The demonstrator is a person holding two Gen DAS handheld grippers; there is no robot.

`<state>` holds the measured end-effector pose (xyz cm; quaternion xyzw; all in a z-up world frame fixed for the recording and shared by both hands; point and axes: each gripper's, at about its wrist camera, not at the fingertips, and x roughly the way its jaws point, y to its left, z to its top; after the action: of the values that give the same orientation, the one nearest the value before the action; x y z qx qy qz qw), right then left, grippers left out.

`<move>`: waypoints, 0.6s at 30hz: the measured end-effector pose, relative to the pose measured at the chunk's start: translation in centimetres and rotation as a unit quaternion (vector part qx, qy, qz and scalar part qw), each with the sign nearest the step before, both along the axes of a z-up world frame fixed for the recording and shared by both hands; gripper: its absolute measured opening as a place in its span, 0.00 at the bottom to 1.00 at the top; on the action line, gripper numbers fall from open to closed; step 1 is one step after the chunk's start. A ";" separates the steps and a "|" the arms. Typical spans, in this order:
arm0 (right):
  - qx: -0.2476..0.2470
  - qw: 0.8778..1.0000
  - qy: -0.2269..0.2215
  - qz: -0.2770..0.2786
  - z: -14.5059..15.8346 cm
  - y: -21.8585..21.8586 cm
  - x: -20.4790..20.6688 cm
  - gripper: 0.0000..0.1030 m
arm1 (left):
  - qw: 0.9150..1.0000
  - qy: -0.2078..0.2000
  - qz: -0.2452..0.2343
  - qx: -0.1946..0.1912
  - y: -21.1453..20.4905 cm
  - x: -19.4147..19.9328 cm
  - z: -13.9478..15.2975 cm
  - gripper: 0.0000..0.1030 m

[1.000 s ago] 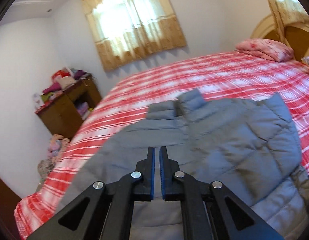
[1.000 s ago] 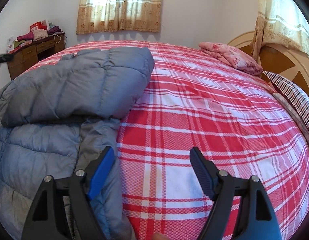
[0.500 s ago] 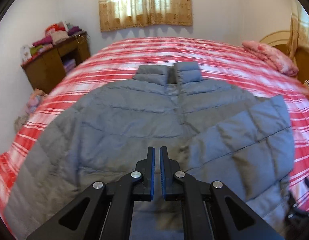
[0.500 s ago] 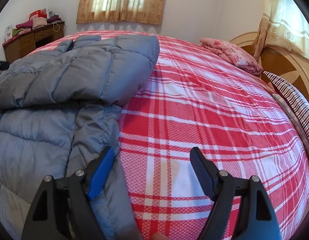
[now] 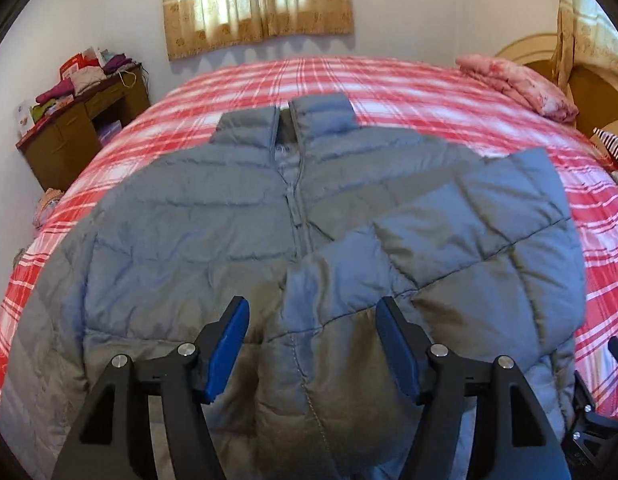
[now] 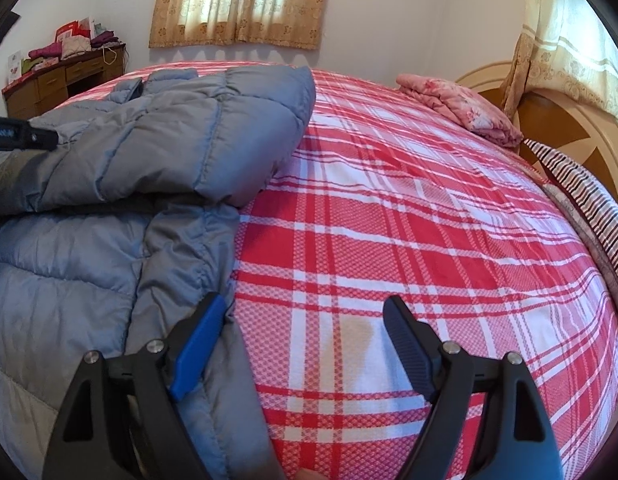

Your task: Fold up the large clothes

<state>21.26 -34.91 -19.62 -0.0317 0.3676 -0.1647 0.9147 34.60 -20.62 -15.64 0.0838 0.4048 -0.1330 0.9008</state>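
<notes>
Red-and-white plaid bed (image 6: 389,208) carries the grey puffer jacket (image 5: 229,232), collar toward twelve o'clock, one sleeve (image 5: 489,240) folded across at three. Left tool (image 5: 313,320), jaws just opened, hangs spread above it; right tool (image 6: 303,320) spread, empty.

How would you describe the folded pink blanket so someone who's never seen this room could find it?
Start at the big bed with the red and white checked cover and look toward the wooden headboard. The blanket lies folded near that end, alone. It is pale pink with a flowery print, unlike the grey puffy jacket.
</notes>
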 end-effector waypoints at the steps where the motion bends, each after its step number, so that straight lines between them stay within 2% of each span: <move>1: 0.000 1.000 0.000 0.000 0.0 0.0 0.0 0.81 | 1.000 0.003 -0.005 -0.002 -0.1 0.1 -0.3 0.65; 3: 0.000 1.000 -0.002 0.000 -0.1 0.0 -0.1 0.81 | 0.999 0.006 -0.031 -0.018 -0.2 0.1 -0.6 0.63; 4: 0.000 1.000 -0.002 0.000 -0.1 0.1 -0.1 0.82 | 0.999 -0.002 -0.045 -0.027 -0.2 -0.2 -0.5 0.37; 5: -0.002 1.000 -0.003 -0.001 -0.1 0.1 -0.1 0.82 | 0.998 -0.010 -0.057 -0.026 -0.4 -0.5 -0.3 0.17; 6: -0.002 1.000 -0.003 -0.002 -0.1 0.2 -0.1 0.82 | 0.997 -0.012 -0.071 -0.023 -0.6 -0.8 -0.1 0.10; 9: 0.001 1.000 -0.005 -0.003 -0.1 0.1 -0.2 0.83 | 0.996 -0.044 -0.076 -0.023 0.1 -1.6 1.6 0.06; 14: 0.005 1.000 -0.007 -0.002 -0.1 -0.2 -0.3 0.84 | 0.992 -0.105 -0.067 -0.009 3.5 -2.5 5.0 0.06; 18: 0.005 1.000 -0.008 -0.002 -0.1 -0.2 -0.3 0.84 | 0.988 -0.143 -0.047 0.023 6.7 -3.0 6.0 0.06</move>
<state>20.97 -35.15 -19.73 -0.0250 0.3615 -0.1651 0.9173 31.57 -13.91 -9.63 0.1415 0.2703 -0.1521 0.9401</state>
